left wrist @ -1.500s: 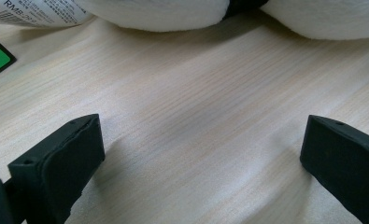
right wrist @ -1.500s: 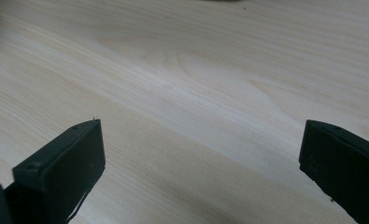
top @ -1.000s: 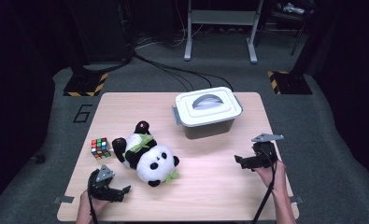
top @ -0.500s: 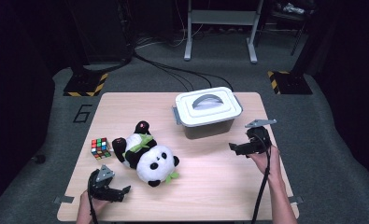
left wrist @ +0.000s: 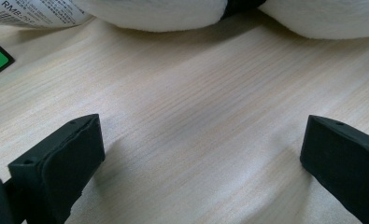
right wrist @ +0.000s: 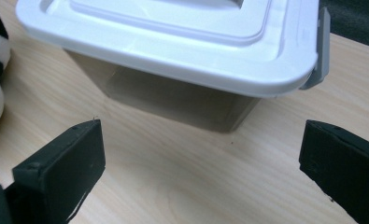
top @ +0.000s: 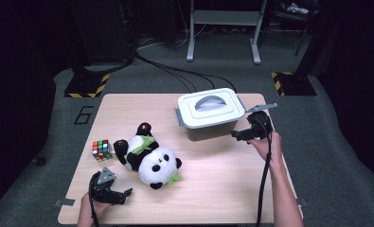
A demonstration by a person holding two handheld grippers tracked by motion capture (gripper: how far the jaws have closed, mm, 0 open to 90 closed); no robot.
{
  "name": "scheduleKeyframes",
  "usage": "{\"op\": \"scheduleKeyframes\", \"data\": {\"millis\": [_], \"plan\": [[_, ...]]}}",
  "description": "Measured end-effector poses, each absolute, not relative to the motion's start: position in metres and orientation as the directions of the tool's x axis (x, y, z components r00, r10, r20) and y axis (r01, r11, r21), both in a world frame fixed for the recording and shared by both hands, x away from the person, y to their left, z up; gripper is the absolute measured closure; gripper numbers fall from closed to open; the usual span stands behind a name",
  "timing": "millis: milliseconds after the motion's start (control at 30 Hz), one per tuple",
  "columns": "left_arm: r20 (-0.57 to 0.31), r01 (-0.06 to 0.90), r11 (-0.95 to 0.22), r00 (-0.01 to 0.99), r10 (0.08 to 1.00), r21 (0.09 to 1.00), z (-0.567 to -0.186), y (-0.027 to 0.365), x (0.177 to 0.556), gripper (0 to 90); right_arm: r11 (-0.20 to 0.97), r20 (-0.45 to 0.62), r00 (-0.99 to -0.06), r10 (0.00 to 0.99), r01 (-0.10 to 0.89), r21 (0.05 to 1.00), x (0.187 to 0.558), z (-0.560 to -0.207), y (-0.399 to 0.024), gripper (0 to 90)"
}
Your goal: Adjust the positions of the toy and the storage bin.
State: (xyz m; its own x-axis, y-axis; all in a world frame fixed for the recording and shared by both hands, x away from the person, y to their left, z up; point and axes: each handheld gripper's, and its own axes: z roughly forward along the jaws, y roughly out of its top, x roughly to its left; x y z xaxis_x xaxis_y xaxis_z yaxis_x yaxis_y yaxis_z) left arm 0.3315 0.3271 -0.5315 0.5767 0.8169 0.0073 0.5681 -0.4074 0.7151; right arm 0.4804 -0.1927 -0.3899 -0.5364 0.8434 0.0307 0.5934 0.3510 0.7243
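Your right gripper [top: 240, 134] sits at the right side of the wooden surface [top: 222, 184], just beside the near right corner of the lidded box [top: 208, 115], and it points toward that box. Its fingers [right wrist: 60, 170] are spread wide with nothing between them; in the right gripper view bare wood lies in the gap, and the box stands a little beyond the fingertips, apart from them. The box is a translucent grey tub closed by a white lid [right wrist: 173, 37] with a grey handle on top, and a grey clip [right wrist: 318, 51] hangs at the lid's corner on the right of that view. The box stands upright toward the far right part of the surface. Your left gripper [top: 120, 196] rests low at the near left edge of the surface, with your hand [top: 91, 213] behind it. Its fingers [left wrist: 63, 165] are spread wide as well and hold nothing; the left gripper view shows plain wood between them and the white plush of the toy panda [left wrist: 182, 11] across the top, a little way ahead of the tips. The panda [top: 149, 156] lies on its back near the middle of the surface, head toward you, with a green bit at its neck. A colourful puzzle cube [top: 102, 150] sits just to its left, close to the panda's leg but whether touching you cannot tell.
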Motion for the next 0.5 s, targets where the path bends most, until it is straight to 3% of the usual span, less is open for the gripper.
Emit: {"op": "scheduleKeyframes", "data": {"millis": [133, 300, 500], "plan": [[0.007, 0.568, -0.407, 0.577, 0.817, 0.715, -0.532, 0.327, 0.331, 0.0, 0.340, 0.036, -0.524, 0.851, 0.601, 0.723, 0.496, -0.387, -0.190, 0.7], [0.008, 0.567, -0.408, 0.578, 0.816, 0.715, -0.532, 0.327, 0.331, 0.0, 0.328, 0.038, -0.517, 0.855, 0.597, 0.732, 0.513, -0.383, -0.193, 8.0], [0.008, 0.567, -0.408, 0.577, 0.816, 0.715, -0.532, 0.327, 0.331, 0.0, 0.280, 0.049, -0.463, 0.885, 0.612, 0.739, 0.534, -0.384, -0.196, 27.2]]}}
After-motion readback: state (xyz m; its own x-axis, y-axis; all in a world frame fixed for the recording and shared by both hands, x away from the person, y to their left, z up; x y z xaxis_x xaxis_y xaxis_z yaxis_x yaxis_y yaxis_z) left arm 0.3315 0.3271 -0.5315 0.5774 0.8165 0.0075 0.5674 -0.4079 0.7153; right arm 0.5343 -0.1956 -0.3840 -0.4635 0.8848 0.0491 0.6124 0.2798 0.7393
